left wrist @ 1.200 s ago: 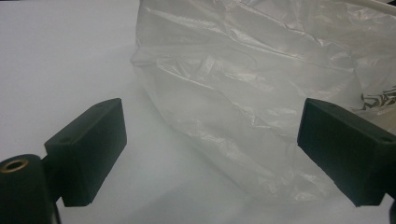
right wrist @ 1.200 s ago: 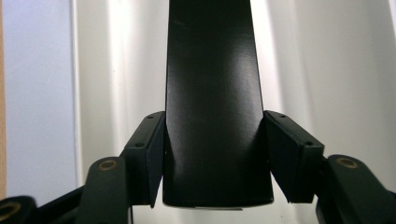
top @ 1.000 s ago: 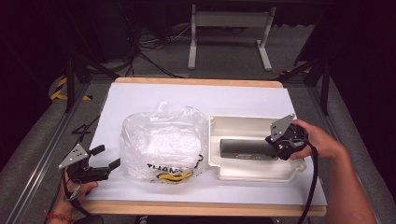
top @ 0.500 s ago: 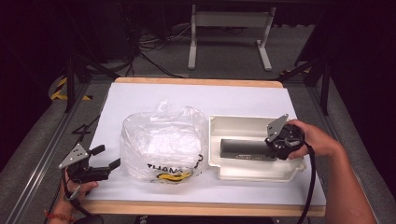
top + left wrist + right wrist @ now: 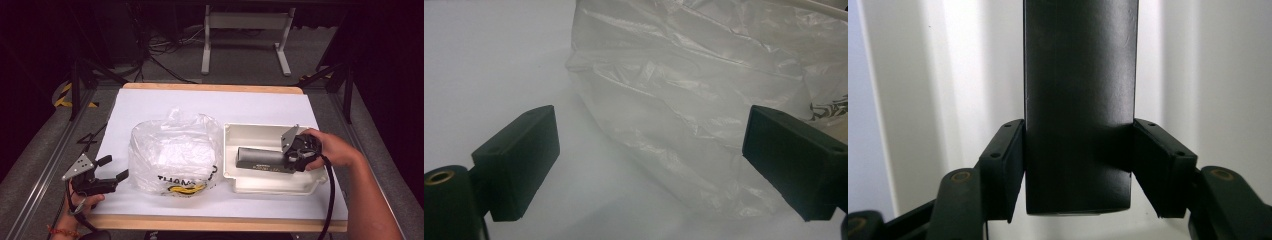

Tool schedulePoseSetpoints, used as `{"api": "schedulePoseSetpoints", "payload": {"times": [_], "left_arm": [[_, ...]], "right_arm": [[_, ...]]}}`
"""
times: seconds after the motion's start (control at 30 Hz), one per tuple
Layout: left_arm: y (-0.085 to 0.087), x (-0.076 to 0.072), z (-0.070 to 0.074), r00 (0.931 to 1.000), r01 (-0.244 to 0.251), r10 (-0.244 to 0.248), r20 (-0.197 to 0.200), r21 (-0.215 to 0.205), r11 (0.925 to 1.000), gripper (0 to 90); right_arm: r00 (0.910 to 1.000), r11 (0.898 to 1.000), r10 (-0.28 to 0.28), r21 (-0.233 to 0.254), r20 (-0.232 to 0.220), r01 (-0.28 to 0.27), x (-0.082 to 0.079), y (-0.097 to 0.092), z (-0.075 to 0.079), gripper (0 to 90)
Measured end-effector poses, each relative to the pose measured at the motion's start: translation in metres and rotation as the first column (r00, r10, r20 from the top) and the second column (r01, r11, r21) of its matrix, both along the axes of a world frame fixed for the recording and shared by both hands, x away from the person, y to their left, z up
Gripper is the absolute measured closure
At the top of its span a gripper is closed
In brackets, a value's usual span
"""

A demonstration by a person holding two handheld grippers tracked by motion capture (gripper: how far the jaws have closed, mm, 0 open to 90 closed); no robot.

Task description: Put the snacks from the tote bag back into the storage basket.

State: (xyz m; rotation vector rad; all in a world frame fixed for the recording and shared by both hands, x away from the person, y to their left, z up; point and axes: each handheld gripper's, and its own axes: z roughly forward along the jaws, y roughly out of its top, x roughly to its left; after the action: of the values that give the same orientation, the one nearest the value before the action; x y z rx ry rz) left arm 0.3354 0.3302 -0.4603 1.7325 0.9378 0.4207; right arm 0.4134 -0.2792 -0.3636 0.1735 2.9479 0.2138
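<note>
High view, taking the plastic bag (image 5: 175,152) as landmark: left of it, the left gripper (image 5: 111,169) rests with jaws spread wide, empty; right of it, the right gripper (image 5: 289,159) clamps a dark tube (image 5: 260,158) inside the white tray (image 5: 250,131).

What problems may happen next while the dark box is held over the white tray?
The right gripper clamps only the end of the dark box, so it might tilt or slip back into the white tray. The plastic bag lies close to the tray and may catch the box.
</note>
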Motion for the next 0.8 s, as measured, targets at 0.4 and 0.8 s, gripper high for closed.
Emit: {"api": "schedulePoseSetpoints", "payload": {"times": [0.4, 0.8], "left_arm": [[0.0010, 0.0004, -0.0001, 1.0000, 0.003, -0.003, -0.003, -0.006, 1.0000, 9.1], [0.0013, 0.0017, -0.0003, 0.9999, 0.001, -0.001, -0.014, -0.015, 0.9999, 9.1]], "right_arm": [[0.9996, 1.000, -0.026, 0.003, 0.013, 0.026, -0.0014, -0.0024, 0.0002, 39.3], [0.9984, 0.999, -0.045, -0.025, 0.035, 0.046, -0.0049, -0.0071, -0.0008, 39.3]]}}
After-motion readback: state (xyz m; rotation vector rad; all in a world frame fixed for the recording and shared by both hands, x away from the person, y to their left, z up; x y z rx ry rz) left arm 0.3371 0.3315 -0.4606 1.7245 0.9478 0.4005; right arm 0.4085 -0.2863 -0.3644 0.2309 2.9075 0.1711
